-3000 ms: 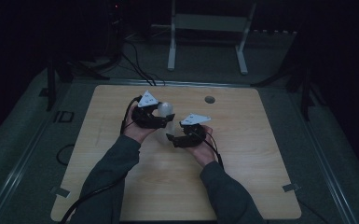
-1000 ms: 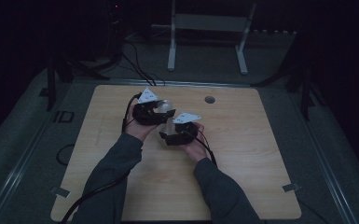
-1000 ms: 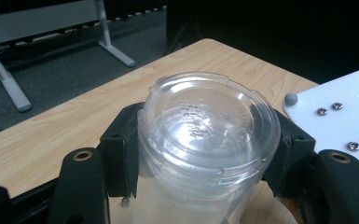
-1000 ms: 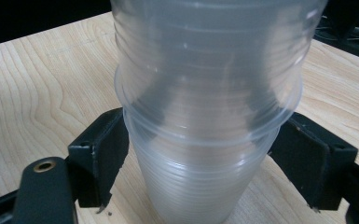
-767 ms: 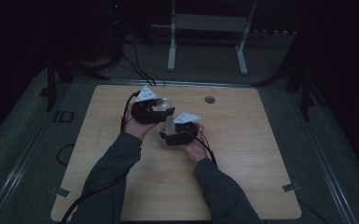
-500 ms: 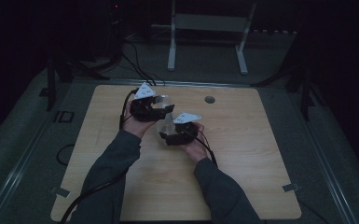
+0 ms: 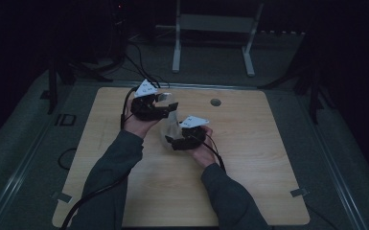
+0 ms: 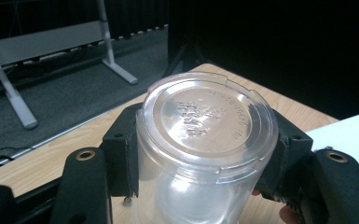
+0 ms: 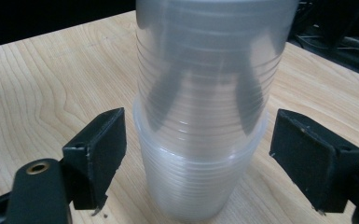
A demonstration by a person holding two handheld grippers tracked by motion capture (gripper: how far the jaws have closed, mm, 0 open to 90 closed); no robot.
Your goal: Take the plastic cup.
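Left gripper view shows a clear plastic cup [image 8: 200,154] bottom-up, its embossed base facing the camera, seated between the two black pads of the left gripper [image 8: 200,158], which press on its wall from both sides just below the base. In the right gripper view this cup sits nested over a second one, the lower cup [image 9: 196,182], whose rim forms a ridged band about level with the jaw tips. I judge both cups to be very light, thin-walled and springy: they will dent under a hard squeeze, the smooth wall will slide between pads, and nested cups tend to stick together. The best hold looks to be on the ribbed band near a rim or just under a base, where the wall is stiffest.

The right gripper [image 9: 196,154] stands released, its pads spread wide with a clear gap to the cup wall on either side, so it touches nothing and the lower cup lies between them.

In the high view the stack [image 7: 171,125] is a pale shape between the two grippers, the left gripper [image 7: 160,106] at its far end and the right gripper [image 7: 172,142] at its near end, over the wooden table [image 7: 268,191].
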